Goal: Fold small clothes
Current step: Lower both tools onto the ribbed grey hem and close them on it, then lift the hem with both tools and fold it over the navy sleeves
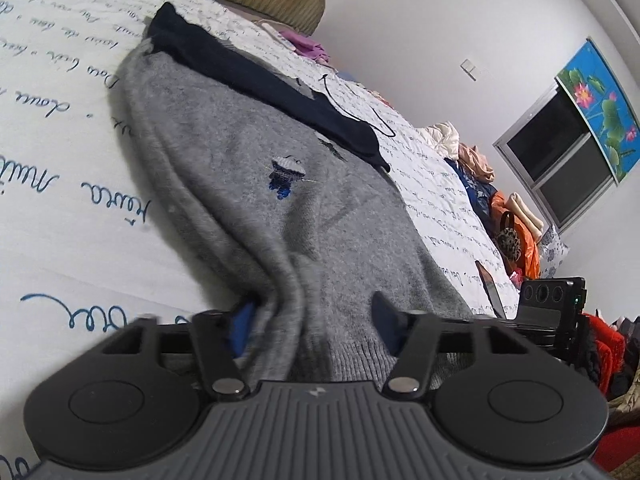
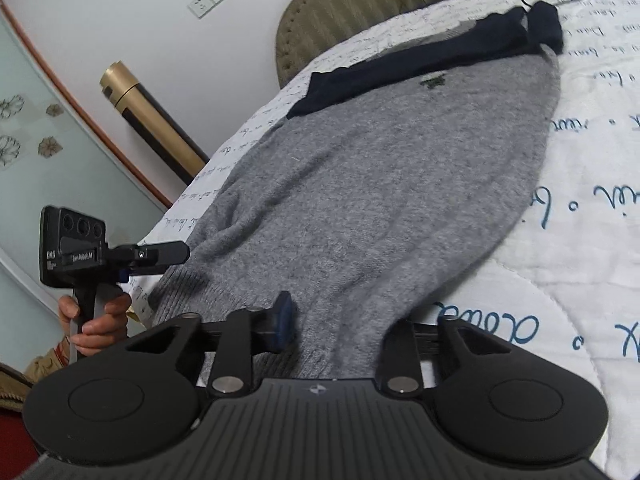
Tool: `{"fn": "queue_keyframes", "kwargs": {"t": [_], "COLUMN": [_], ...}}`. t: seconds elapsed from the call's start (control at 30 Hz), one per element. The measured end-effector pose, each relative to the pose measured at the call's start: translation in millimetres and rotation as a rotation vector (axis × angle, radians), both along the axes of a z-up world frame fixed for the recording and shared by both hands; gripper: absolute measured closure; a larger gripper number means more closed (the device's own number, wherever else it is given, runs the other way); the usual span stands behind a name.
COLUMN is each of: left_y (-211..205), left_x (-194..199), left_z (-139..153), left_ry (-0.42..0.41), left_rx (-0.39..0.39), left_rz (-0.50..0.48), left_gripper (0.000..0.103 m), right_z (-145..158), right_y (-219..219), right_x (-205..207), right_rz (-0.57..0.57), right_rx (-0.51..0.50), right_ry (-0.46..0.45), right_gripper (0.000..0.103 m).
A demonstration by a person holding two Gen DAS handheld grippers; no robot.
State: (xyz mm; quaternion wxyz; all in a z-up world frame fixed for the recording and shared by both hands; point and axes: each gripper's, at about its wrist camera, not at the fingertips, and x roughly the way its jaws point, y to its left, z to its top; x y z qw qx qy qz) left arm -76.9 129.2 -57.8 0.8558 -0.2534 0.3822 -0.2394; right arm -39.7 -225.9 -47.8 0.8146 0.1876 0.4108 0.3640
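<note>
A grey knitted sweater (image 1: 280, 152) (image 2: 380, 168) lies spread on the bed, with a dark navy band (image 1: 260, 76) (image 2: 420, 64) across its far end and a small blue emblem (image 1: 286, 176) on the chest. My left gripper (image 1: 314, 316) is at the near hem, where a raised fold of grey knit fills the gap between its pads. My right gripper (image 2: 344, 320) holds the hem further along; its right finger is hidden under the fabric. In the right wrist view the left gripper (image 2: 160, 254) shows at the hem's left corner, held by a hand (image 2: 96, 320).
The white quilt (image 1: 60, 180) with blue script covers the bed. A padded headboard (image 2: 360, 0) stands at the far end. Piled clothes (image 1: 480, 168) line the bed's far side below a window (image 1: 560, 152). A black cable (image 1: 352, 112) lies by the sweater. A gold-and-black cylinder (image 2: 152, 120) leans on the wall.
</note>
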Motion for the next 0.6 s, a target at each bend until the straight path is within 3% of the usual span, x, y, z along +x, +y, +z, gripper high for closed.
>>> {"fn": "queue_keyframes", "kwargs": {"t": [0.03, 0.1, 0.6], "left_y": [0.4, 0.3, -4.8], "left_x": [0.7, 1.7, -7.2], "left_z": [-1.0, -3.3, 30.6], "left_ry": [0.012, 0.033, -0.086], "left_rx": [0.0, 0.001, 0.019], "left_rz": [0.0, -0.004, 0.001], "left_gripper": [0.072, 0.084, 0.089], "right_z": [-0.4, -0.1, 22.8], "right_y": [-0.5, 0.2, -0.7], "right_x": [0.6, 1.1, 3.3], "right_rz": [-0.005, -0.011, -0.021], "right_rx": [0.0, -0.004, 0.005], "right_ry": [0.006, 0.009, -0.049], "right_gripper": [0.083, 0.084, 0.087]}}
